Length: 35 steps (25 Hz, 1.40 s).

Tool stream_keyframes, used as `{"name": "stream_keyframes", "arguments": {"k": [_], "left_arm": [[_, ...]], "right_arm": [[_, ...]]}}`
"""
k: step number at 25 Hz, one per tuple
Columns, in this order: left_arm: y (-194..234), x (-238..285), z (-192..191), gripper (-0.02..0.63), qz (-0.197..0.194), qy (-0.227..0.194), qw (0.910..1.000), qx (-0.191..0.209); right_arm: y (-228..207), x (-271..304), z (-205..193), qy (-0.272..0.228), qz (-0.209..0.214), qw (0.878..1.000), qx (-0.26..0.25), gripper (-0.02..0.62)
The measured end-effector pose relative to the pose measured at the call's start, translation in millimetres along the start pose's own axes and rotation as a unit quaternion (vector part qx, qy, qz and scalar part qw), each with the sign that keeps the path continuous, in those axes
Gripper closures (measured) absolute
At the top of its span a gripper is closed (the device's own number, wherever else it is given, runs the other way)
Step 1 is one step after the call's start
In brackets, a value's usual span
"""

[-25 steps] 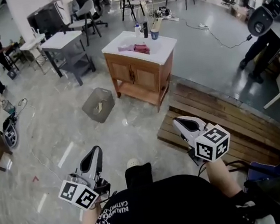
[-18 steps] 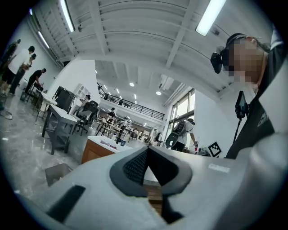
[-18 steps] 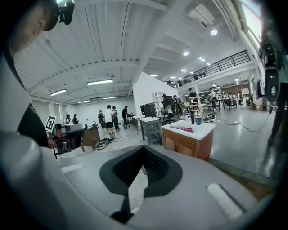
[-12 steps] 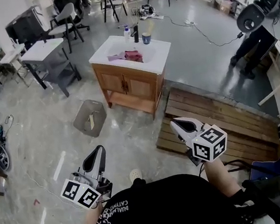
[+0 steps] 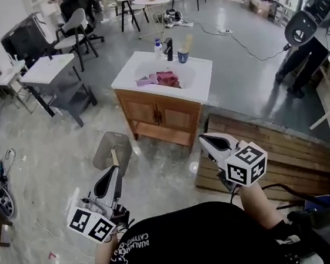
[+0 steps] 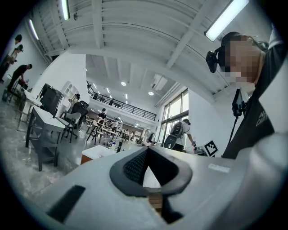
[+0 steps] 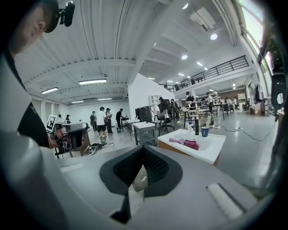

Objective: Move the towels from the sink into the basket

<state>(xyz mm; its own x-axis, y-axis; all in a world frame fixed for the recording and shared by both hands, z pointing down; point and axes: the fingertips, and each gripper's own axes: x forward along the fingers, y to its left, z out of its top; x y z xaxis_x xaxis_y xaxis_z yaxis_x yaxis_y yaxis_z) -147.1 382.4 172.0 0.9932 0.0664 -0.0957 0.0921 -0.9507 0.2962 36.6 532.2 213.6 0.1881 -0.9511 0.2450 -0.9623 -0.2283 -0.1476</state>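
Holding left gripper (image 5: 112, 177) and right gripper (image 5: 209, 143) both pressed together, pinching nothing, low in front of the body and well apart from the sink (image 5: 201, 74). Seeing pink and red towels (image 5: 160, 78) heaped in the basin. Finding basket (image 5: 104, 142) on the floor just beside the wooden cabinet (image 5: 160, 116), with only a pale strip (image 5: 114, 158) inside and no towel visible. Judging the task not yet begun: left to do, reaching the sink, spreading the jaws, lifting every towel across into the basket

White lettering on your black shirt (image 5: 189, 244) reads upside down and is too blurred to make out. Nothing else is legible.
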Motion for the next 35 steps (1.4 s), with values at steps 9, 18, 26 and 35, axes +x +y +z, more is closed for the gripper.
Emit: {"name": "stream_keyframes", "arguments": {"k": [9,18,26,35], "left_arm": [[56.3,30.4,-16.9,0.603,0.009,0.016,0.9989,-0.042],[103.7,64.8,-18.2,0.603,0.032,0.019,0.9979,-0.053],[165.5,109.9,-19.5,0.603,0.085,0.011,0.9942,-0.065],[231.4,203.4,4.4,0.603,0.110,-0.003,0.9928,-0.049]], "right_arm": [[-20.5,52.9,-31.3,0.058,-0.007,0.998,0.019,0.589],[-59.6,120.9,-10.9,0.042,0.028,0.995,0.082,0.589],[-110.5,203.7,-1.3,0.072,0.052,0.995,0.036,0.589],[-190.4,299.2,32.2,0.091,0.077,0.993,0.007,0.589]]}}
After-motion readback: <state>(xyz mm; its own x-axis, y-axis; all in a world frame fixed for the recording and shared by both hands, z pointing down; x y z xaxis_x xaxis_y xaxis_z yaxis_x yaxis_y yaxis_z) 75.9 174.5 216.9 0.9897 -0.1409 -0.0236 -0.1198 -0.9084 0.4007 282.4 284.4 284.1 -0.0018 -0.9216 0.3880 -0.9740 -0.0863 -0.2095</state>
